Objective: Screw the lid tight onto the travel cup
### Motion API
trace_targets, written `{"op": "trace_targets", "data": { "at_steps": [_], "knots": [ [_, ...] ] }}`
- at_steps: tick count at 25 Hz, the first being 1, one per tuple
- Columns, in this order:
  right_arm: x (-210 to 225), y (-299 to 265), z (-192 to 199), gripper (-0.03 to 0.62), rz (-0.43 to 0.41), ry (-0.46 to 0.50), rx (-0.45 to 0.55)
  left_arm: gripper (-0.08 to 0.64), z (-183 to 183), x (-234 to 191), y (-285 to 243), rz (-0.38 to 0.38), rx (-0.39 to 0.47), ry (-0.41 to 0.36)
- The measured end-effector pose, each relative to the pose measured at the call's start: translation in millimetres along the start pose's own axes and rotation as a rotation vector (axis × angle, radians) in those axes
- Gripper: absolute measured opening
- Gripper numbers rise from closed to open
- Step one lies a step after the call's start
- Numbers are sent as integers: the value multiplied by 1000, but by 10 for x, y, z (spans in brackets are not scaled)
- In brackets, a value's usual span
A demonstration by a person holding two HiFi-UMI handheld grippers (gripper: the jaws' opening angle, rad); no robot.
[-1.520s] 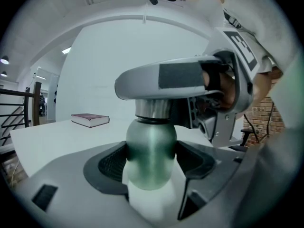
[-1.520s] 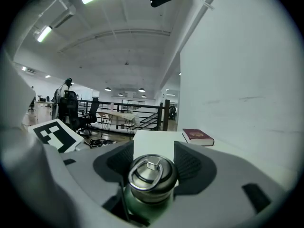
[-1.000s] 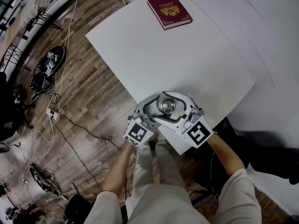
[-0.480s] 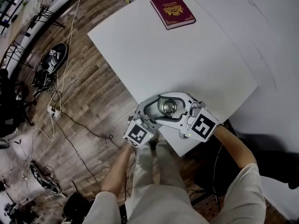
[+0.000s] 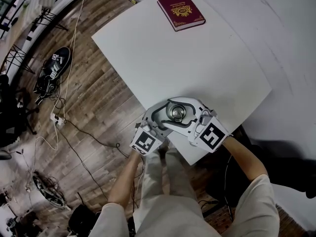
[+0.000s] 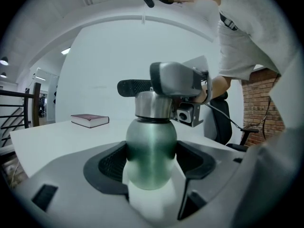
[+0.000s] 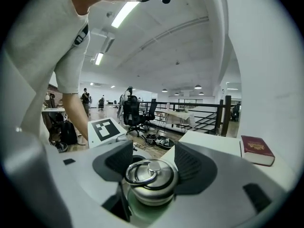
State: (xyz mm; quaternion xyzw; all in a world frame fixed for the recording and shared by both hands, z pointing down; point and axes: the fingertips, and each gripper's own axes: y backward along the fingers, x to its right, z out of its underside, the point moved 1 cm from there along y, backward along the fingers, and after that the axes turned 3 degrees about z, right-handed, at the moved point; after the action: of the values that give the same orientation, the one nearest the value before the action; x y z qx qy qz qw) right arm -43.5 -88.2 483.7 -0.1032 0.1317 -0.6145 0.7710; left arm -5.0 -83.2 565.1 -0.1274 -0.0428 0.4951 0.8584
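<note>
Standing upright at the near corner of the white table (image 5: 197,58): the travel cup (image 6: 151,151), with a rounded, green-tinted metal body. The steel lid (image 7: 151,177) is on its mouth, and a ring (image 7: 140,171) lies flat on the lid top. The lid covers the opening, so the contents are not visible.

Left gripper (image 6: 151,148):
- It comes in from the table's near edge.
- The jaws are partway apart and clamped on the cup body.
- One dark pad presses each side of the widest part.
- The cup is centred between the pads, with no tilt.

Right gripper (image 7: 152,167):
- It comes in from the other side of the same corner and sits higher than the left gripper, at lid level.
- The jaws have just been closing and are now at a medium gap, with the lid between them.
- The pads look seated on both sides of the lid, though from this angle I can't rule out a sliver of gap.
- In the left gripper view its jaws sit around the upper part of the lid, above the cup's shoulder.

Only the lid top and ring show between the two grippers in the head view.

A red book (image 5: 180,10) lies flat at the table's far edge, well apart from the cup and both grippers.
</note>
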Motion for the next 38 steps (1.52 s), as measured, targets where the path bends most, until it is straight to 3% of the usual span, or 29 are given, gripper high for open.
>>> {"op": "trace_targets", "data": {
  "at_steps": [17,27,34,37,38],
  "knots": [
    [231,44,27,267,530,-135,12,328,5,2,-16,0,-4,7],
    [323,107,3,267,776,-204,30,328,-15,6,-6,-2,-4,8],
    [328,118,-6,270,819,-232,58,328,-10,9,-1,-1,-2,3],
    [298,108,-24,275,740,-233,99,328,-4,7,-6,-1,-4,3],
    [284,109,-39,318,696,-225,115,328,-4,7,-12,0,-3,5]
  ]
}}
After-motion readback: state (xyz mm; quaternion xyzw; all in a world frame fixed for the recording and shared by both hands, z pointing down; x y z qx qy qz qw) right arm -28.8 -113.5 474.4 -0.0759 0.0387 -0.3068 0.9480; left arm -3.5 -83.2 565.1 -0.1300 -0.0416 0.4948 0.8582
